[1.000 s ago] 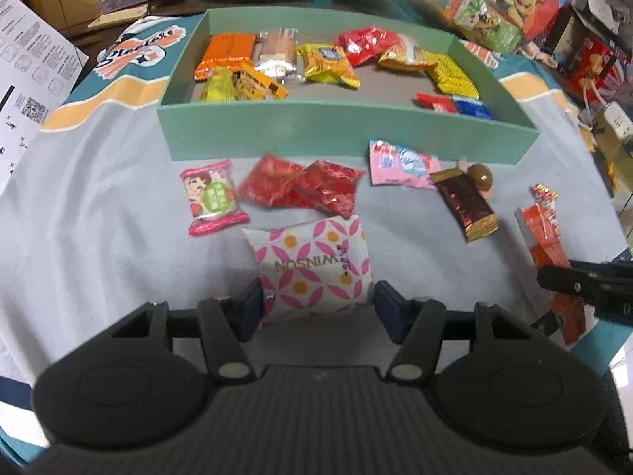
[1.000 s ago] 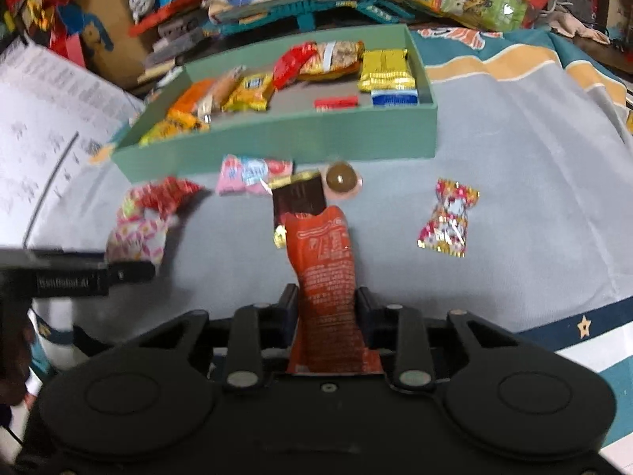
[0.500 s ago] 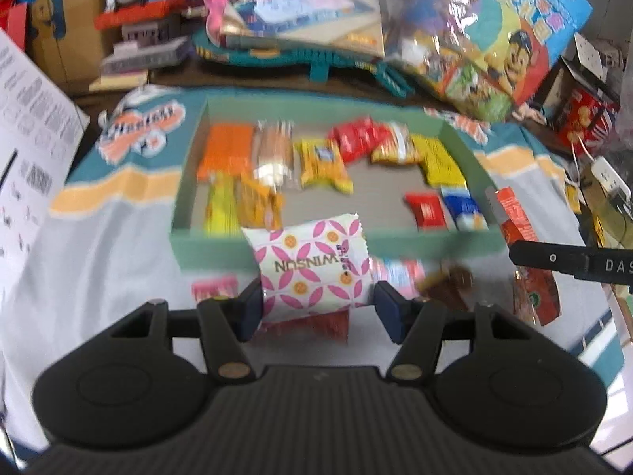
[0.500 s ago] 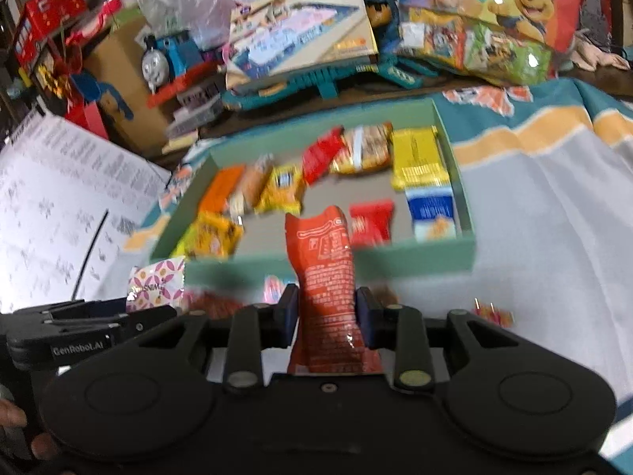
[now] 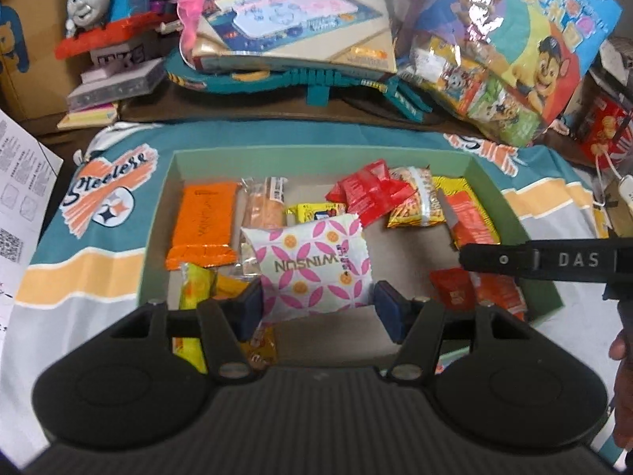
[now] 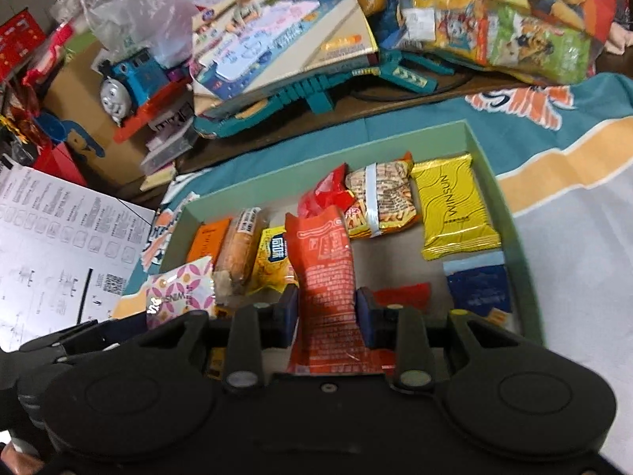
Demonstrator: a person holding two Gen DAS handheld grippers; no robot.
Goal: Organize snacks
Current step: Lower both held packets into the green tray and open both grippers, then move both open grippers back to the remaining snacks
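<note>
Both snacks have gone up off the table and now hang over the green box (image 5: 158,213). Left hand-held gripper (image 5: 316,304) pinches the pink flower packet (image 5: 312,265) by its sides, so it will not slip. Right hand-held gripper (image 6: 326,312) pinches the tall red packet (image 6: 326,273). They hang over the bare bottom near the front, likely to be dropped there.

Right hand-held gripper (image 6: 326,310) clamps red packet (image 6: 326,277) above green box (image 6: 510,221); yellow packet (image 6: 455,206) near box's right wall.
</note>
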